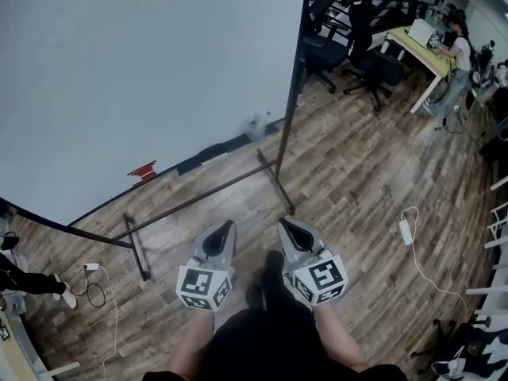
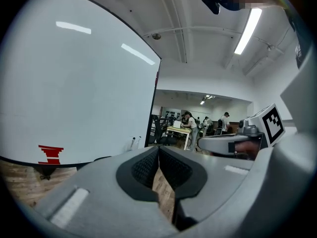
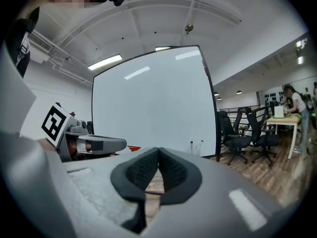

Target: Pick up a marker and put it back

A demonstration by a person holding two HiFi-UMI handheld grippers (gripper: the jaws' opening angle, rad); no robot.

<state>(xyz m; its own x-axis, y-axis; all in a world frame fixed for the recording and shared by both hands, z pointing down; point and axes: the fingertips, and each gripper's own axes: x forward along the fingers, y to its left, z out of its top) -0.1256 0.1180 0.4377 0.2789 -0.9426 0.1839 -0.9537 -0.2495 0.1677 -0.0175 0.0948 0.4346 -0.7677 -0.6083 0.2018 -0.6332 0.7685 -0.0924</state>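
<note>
A large whiteboard on a black floor stand fills the upper left of the head view. A red item and some dark items lie along its lower edge; whether these are markers I cannot tell. Two small pale things stand near the board's lower right corner. My left gripper and right gripper are held side by side over the wooden floor, short of the stand, pointing at the board. Both are shut with nothing between the pads.
The stand's black foot bars lie on the floor ahead. Office chairs and a desk with a person are at the far right. A white charger with its cable lies on the floor at right.
</note>
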